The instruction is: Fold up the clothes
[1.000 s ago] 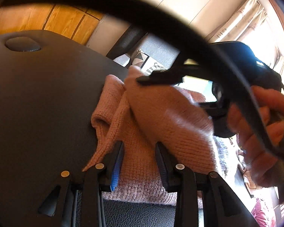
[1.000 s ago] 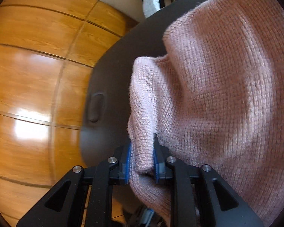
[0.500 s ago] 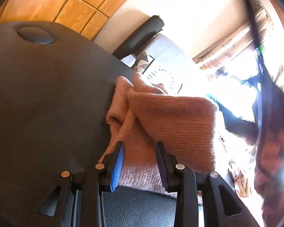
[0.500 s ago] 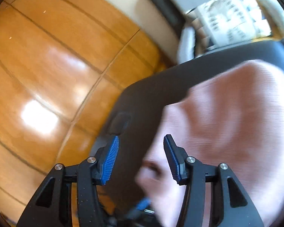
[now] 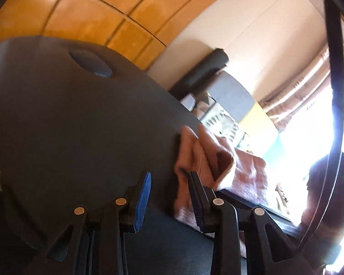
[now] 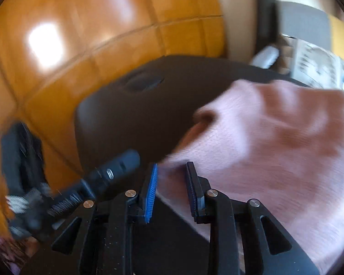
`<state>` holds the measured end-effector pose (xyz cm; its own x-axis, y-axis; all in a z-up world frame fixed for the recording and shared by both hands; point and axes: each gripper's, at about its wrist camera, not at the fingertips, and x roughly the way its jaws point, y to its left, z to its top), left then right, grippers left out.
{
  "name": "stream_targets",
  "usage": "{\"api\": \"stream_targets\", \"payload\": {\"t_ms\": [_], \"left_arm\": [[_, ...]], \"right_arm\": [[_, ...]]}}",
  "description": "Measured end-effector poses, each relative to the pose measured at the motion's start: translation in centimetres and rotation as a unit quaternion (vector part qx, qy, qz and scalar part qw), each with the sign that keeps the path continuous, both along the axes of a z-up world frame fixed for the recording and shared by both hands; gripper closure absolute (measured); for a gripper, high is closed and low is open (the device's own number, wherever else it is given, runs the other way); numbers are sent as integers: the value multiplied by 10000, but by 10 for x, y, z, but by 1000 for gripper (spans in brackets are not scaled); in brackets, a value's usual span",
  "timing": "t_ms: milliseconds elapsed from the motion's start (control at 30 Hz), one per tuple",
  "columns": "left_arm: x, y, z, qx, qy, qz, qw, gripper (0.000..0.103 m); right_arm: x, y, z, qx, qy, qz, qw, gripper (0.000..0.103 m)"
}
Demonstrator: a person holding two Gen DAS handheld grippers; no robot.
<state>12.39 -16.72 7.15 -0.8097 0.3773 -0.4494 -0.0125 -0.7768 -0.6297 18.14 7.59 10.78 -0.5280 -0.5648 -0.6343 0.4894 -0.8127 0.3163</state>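
A pink knit sweater (image 6: pixel 275 149) lies bunched on the black table (image 6: pixel 126 114). My right gripper (image 6: pixel 172 174) is at its near left edge, its jaws drawn in on that edge so knit fills the gap between the tips; the view is blurred. In the left wrist view the sweater (image 5: pixel 231 167) sits just right of my left gripper (image 5: pixel 169 183), which is open. Only bare table (image 5: pixel 57 114) shows between its blue pads, and its right finger overlaps the sweater's near fold.
The black body of the other hand-held tool (image 6: pixel 57 201) crosses the lower left of the right wrist view. Orange wood floor (image 6: pixel 80 45) lies past the table's edge. A grey chair with patterned cushions (image 5: pixel 227 96) stands behind, and a backlit person (image 5: pixel 325 183) is at the right.
My right gripper let go of the sweater's fold, opened wide, then dropped back and narrowed on its near edge. My left gripper slid left, so the sweater is out from between its fingers.
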Motion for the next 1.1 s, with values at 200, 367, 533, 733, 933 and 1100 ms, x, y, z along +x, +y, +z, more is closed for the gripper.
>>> {"api": "stream_targets", "payload": {"t_ms": [200,367,533,733,933,1100], "left_arm": [[6,10,15,-349,293,-71,9989,69],[11,41,64,-997,1285,-764,9837,69],[-20,102,97,-1383,1449,-1599,9666,69],[-70,128,60,-1989,472,-2042,9574,69],[-57,111,18,-2305,440,-1994,9514,69],[-57,89,12,-1661,435,-1749,9695,69]], "right_arm": [[6,20,4,-346,109,-87,9993,76],[12,38,-1,-275,147,-243,9992,76],[16,45,-11,-213,29,-135,9997,75],[25,59,-19,-181,-85,-58,9998,73],[72,113,-14,123,68,-625,9979,73],[88,115,-40,727,-4,-718,9948,76]]}}
